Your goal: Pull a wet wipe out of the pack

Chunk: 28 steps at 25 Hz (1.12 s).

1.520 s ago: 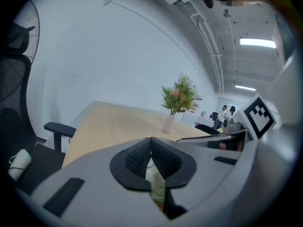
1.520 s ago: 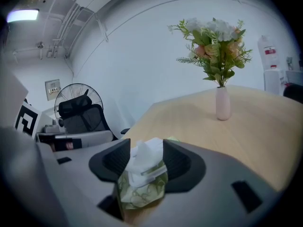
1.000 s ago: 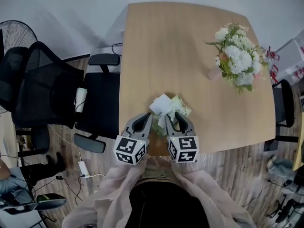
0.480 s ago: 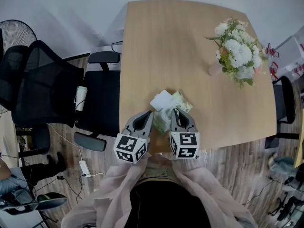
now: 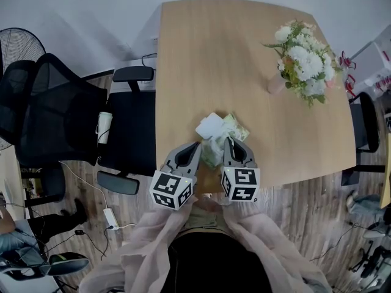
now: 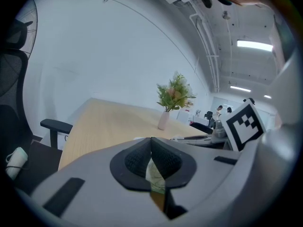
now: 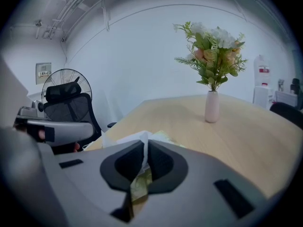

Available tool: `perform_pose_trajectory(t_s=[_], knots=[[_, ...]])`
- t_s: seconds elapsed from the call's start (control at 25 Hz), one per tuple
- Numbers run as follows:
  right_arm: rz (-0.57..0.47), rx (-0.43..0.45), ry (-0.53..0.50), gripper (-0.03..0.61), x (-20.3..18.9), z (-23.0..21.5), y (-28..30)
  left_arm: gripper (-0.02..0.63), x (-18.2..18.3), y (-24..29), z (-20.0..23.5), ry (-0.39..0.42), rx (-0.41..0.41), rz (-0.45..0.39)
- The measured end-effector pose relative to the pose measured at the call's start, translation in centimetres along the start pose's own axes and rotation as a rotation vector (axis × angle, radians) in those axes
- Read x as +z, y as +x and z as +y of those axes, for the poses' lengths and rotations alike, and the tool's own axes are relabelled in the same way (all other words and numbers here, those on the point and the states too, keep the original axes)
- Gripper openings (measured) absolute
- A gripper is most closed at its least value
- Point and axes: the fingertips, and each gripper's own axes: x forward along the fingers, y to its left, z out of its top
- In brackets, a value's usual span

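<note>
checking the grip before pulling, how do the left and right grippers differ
The left gripper clamps the green pack, the right gripper the white wipe. The left gripper sits at the pack's left edge, the right gripper, its jaws just closed, nearer its middle. Both are shut.

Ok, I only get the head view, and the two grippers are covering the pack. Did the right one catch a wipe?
Observer: Yes. In the right gripper view, the right gripper has just been closing, and its jaws pinch the white wet wipe.
Operator: And what's the left one doing?
Observer: Its own view shows the left gripper shut on the greenish pack, holding it.
Operator: Is the wipe out yet?
Observer: It doesn't look like it. The right gripper view shows the pack right beneath the pinched wipe, with no gap between them.
</note>
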Motion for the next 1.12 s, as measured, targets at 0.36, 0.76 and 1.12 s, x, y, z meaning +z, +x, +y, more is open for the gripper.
perform_pose_trajectory(t_s=[0.36,0.76,1.12], knots=[[-0.001,-0.046,0.012,0.014,0.1,0.4,-0.8,0.011,0.6,-0.8,-0.1,0.009,-0.04,0.002],[-0.002,-0.072,0.037,0.012,0.0,0.7,-1.5,0.011,0.7,-1.3,0.0,0.011,-0.06,0.018],[-0.01,-0.087,0.05,0.012,0.2,1.1,-2.5,0.011,0.9,-2.5,0.1,0.005,-0.055,0.026]])
